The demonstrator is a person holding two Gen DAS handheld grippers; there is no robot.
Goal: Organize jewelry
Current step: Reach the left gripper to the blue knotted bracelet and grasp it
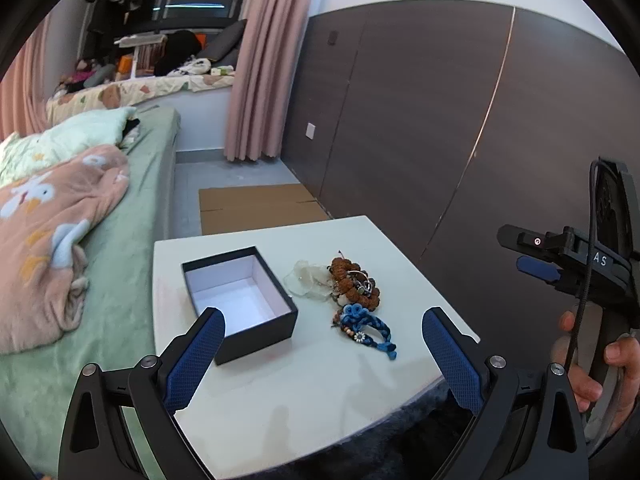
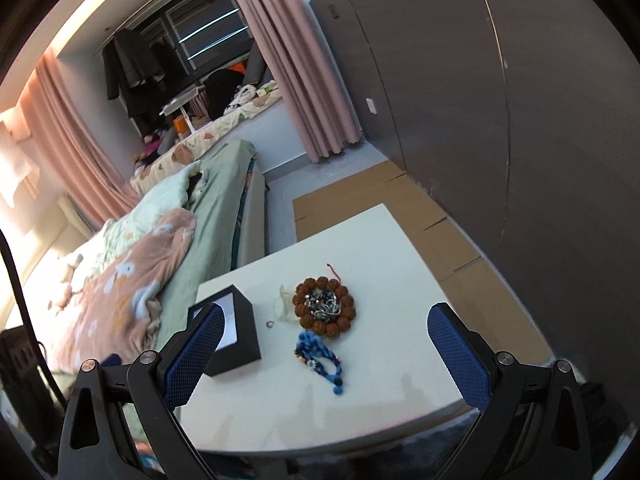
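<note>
An open black box (image 1: 240,300) with a white inside stands on the white table (image 1: 300,392); it also shows in the right wrist view (image 2: 234,330). Right of it lie a brown bead bracelet (image 1: 354,284) with metal pieces inside it, a pale clear bracelet (image 1: 306,278) and a blue braided bracelet (image 1: 366,330). The right wrist view shows the bead bracelet (image 2: 325,306), the blue bracelet (image 2: 318,356) and a small silver ring (image 2: 269,323). My left gripper (image 1: 323,330) is open and empty above the table's near side. My right gripper (image 2: 326,326) is open and empty; its body (image 1: 568,264) shows at the right.
A bed (image 1: 120,240) with green sheet and pink blanket runs along the table's left. A dark wardrobe wall (image 1: 440,120) stands behind and right. Flat cardboard (image 1: 256,204) lies on the floor beyond the table. Pink curtains (image 1: 264,60) hang at the back.
</note>
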